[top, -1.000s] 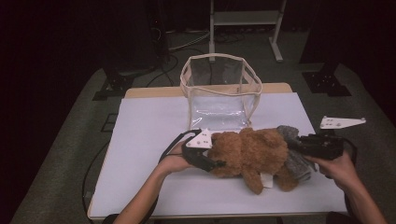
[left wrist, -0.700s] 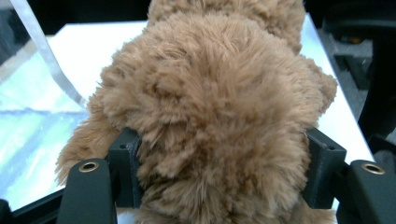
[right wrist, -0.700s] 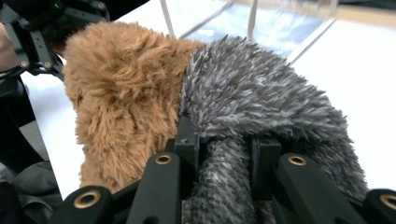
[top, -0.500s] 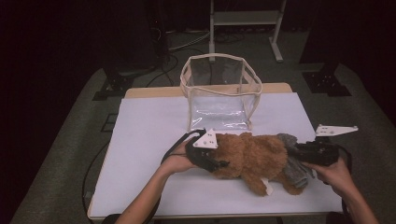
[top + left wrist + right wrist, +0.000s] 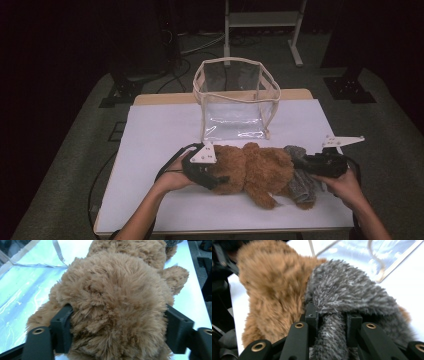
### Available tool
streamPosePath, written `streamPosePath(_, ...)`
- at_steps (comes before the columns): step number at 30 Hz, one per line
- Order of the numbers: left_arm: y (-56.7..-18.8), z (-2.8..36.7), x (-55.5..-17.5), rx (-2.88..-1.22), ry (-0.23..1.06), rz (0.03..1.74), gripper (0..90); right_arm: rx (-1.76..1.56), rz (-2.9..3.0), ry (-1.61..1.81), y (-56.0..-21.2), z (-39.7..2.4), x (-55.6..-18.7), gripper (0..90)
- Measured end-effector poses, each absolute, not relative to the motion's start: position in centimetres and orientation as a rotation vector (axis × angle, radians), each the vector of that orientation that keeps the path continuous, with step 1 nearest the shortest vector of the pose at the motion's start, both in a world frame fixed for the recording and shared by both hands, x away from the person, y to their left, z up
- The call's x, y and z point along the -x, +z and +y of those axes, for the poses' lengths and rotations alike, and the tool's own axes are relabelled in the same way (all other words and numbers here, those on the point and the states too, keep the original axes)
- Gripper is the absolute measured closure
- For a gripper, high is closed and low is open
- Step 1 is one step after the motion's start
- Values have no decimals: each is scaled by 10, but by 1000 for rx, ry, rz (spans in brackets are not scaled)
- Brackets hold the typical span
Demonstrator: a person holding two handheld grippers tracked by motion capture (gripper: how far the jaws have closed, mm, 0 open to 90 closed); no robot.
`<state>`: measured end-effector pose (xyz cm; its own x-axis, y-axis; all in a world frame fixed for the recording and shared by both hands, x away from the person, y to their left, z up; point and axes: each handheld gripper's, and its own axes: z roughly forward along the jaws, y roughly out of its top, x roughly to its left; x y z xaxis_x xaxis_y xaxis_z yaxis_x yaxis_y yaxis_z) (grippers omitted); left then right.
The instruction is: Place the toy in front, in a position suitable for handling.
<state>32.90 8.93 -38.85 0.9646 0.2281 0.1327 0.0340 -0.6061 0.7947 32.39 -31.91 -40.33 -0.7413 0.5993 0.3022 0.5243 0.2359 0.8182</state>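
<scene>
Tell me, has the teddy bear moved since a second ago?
Yes. The teddy bear has sunk toward the near table edge, away from the clear bag, and now lies flat between the left gripper and right gripper.

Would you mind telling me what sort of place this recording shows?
Probably a lab or studio set up for recording: a white-covered table on grey carpet, dark surroundings, cables on the floor and a metal stand behind.
</scene>
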Motion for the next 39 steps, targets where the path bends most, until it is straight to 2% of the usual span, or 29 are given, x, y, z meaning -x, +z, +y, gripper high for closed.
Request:
streamPosePath(5,-391,90,-329,-2180,271,193,192,-1016,2368,1634,-373,-323,-318,693)
streamPosePath(10,-393,90,-327,-2169,294,191,177,-871,2412,1631,-351,-292,-317,691)
streamPosePath(15,-395,93,-325,-2171,297,188,174,-867,2468,1516,-373,-275,-324,689)
streamPosePath(23,-398,93,-323,-2164,302,195,198,-1015,2388,1553,-394,-310,-312,688)
streamPosePath(26,-397,92,-322,-2170,305,191,206,-1005,2393,1535,-387,-311,-306,688)
streamPosePath(32,-396,90,-322,-2173,314,192,200,-827,2473,1491,-360,-269,-311,685)
streamPosePath(39,-397,89,-320,-2171,316,197,188,-659,2603,1436,-362,-202,-328,677)
